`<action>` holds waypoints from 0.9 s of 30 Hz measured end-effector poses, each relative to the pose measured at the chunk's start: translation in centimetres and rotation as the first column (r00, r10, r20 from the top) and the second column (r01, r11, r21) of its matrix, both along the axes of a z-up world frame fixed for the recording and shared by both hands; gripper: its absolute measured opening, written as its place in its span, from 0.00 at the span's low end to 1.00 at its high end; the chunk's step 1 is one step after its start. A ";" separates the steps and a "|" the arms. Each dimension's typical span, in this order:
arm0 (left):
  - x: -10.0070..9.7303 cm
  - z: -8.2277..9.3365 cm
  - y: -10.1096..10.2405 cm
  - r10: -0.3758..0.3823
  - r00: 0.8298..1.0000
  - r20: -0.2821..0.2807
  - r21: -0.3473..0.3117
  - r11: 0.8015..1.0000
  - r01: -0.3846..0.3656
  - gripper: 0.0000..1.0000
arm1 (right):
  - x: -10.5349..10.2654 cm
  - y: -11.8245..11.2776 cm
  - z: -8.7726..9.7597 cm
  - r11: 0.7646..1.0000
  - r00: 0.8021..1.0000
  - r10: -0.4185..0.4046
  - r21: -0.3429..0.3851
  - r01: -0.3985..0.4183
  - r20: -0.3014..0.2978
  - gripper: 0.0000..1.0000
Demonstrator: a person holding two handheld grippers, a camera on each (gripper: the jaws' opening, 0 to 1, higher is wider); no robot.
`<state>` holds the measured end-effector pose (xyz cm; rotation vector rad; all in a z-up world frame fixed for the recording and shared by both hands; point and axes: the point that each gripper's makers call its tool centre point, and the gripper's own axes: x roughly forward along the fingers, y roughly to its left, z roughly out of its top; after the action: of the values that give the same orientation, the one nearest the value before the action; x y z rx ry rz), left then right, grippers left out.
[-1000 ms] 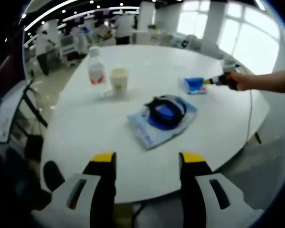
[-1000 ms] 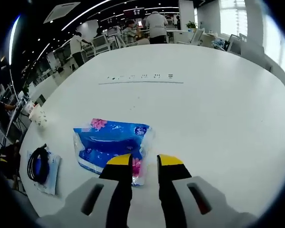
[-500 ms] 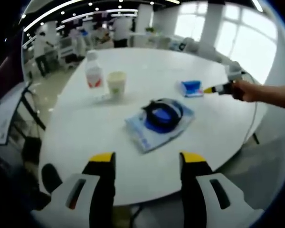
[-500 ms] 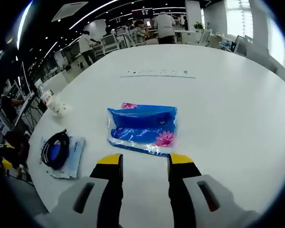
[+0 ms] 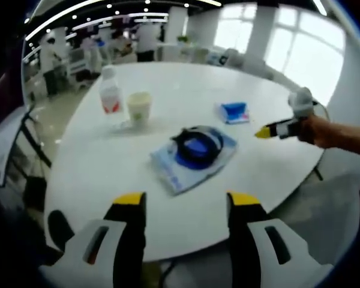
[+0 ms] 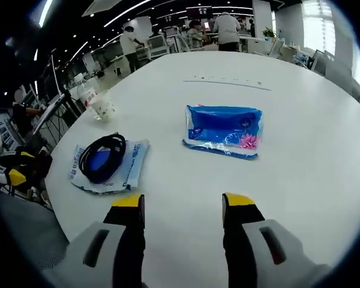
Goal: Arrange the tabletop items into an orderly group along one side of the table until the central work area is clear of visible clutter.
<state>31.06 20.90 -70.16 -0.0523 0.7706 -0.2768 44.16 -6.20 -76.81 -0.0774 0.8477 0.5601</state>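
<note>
On the round white table (image 5: 168,198), a blue tissue pack (image 6: 223,131) lies flat ahead of my right gripper (image 6: 185,203), which is open, empty and short of it. Nearer the table's edge is a black cable coil (image 6: 103,157) on a pale blue pouch (image 6: 129,171). In the left gripper view the coil (image 5: 196,144) sits mid-table, with the tissue pack (image 5: 233,111) beyond it. A paper cup (image 5: 138,108) and a clear bottle (image 5: 110,96) stand at the far left. My left gripper (image 5: 186,201) hangs open off the near edge. The right gripper (image 5: 261,132) enters from the right, held by a hand (image 5: 318,129).
A power strip line (image 6: 228,82) marks the far part of the table (image 6: 300,180). Chairs and desks with several people stand beyond the table. A chair (image 5: 12,150) is at the left edge. The left gripper (image 6: 15,176) appears off the table's left rim.
My right gripper opened off the tissue pack's edge, left it flat on the table and drew back. The left gripper view pulled back slightly; its jaws stayed open.
</note>
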 end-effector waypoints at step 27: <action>0.2 0.3 -0.4 -0.018 1.000 0.022 -0.012 1.000 0.018 0.55 | -2.5 4.7 -0.9 0.994 0.994 0.090 0.072 -0.086 -0.053 0.54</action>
<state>31.30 20.47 -69.81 -0.0537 0.7483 -0.2987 41.71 -1.54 -77.73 -0.0359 0.8818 0.6771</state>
